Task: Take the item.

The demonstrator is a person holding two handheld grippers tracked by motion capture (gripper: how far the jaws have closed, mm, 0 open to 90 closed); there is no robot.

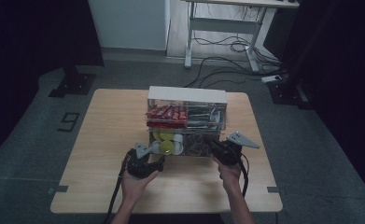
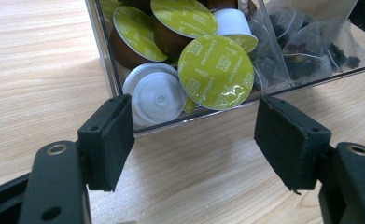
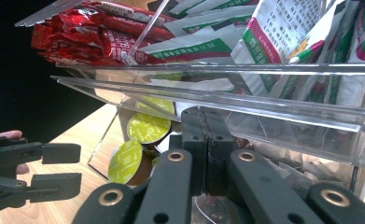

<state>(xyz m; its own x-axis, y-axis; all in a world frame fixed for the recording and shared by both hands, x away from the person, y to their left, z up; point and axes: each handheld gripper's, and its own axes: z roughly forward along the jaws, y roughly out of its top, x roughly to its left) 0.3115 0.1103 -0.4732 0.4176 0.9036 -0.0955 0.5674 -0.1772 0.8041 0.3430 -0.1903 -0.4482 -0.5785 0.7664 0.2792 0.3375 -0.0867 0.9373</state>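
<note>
A clear plastic organizer (image 1: 187, 95) stands mid-table. Its lower tray holds green-lidded coffee capsules (image 2: 216, 70) and a white capsule (image 2: 156, 95) on the left, and clear bags of dark tea (image 2: 306, 51) on the right. My left gripper (image 2: 196, 121) is open, its pads just short of the tray's front wall at the capsule side; in the high view the left gripper (image 1: 159, 156) sits at the tray's left front. My right gripper (image 3: 203, 121) is shut, pads together with nothing visible between them, and reaches under the upper shelf into the tea-bag side.
The upper shelf carries red sachets (image 3: 87, 32) and green-and-white packets (image 3: 273, 32). The wooden table (image 1: 101, 140) has bare room on the left and in front. A desk frame (image 1: 222, 28) and floor cables (image 1: 231, 46) lie beyond the table.
</note>
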